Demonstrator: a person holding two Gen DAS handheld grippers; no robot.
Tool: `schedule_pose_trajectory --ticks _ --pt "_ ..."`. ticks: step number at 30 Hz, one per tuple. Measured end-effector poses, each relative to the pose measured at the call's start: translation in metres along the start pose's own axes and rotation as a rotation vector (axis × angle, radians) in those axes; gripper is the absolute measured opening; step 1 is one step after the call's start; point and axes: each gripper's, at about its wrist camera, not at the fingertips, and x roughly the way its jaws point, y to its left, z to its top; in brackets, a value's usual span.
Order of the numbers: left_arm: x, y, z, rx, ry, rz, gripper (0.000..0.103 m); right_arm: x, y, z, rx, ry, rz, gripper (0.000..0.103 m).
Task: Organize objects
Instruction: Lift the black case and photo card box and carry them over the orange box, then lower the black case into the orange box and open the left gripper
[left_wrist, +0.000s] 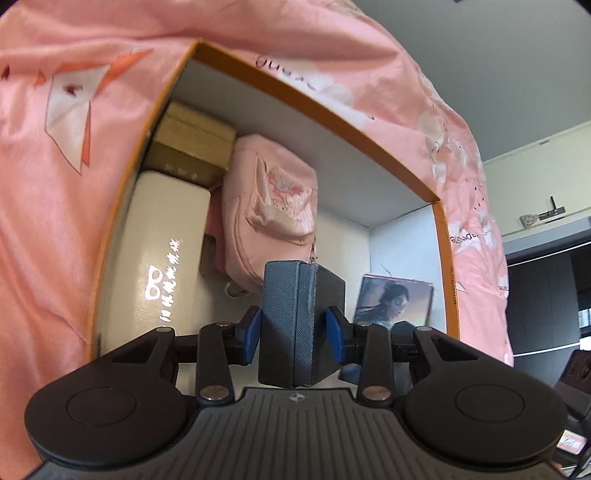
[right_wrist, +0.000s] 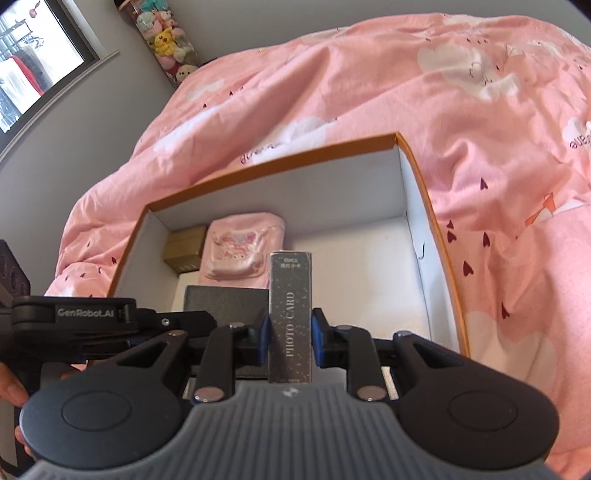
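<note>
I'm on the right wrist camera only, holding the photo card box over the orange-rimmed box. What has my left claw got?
Observer: The left claw is shut on a dark blue textured case, held above the orange-rimmed box.
Operator: What lies along the wall under that side?
Observer: A long white case with a shiny glasses logo lies along that wall, in front of the gold box.
Operator: Anything hidden behind my own claw?
Observer: Yes, an illustrated picture card sits in the near corner, to the right of the blue case in the left wrist view. I can't tell whether it lies flat.
</note>
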Motion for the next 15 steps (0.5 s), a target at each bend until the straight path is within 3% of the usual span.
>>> schedule_pose_trajectory --ticks 6,12,15 --pt "-0.001 0.003 0.000 -0.006 0.052 -0.020 0.043 0.012 -0.006 -0.002 0.016 0.034 -0.010 0.024" --pt "0.013 0.014 0.009 -0.135 0.163 -0.104 0.043 0.014 -0.012 0.000 0.034 0.027 -0.024 0.024" --pt "0.023 0.016 0.013 -0.188 0.204 -0.080 0.043 0.012 -0.017 0.004 0.048 0.018 -0.040 0.024"
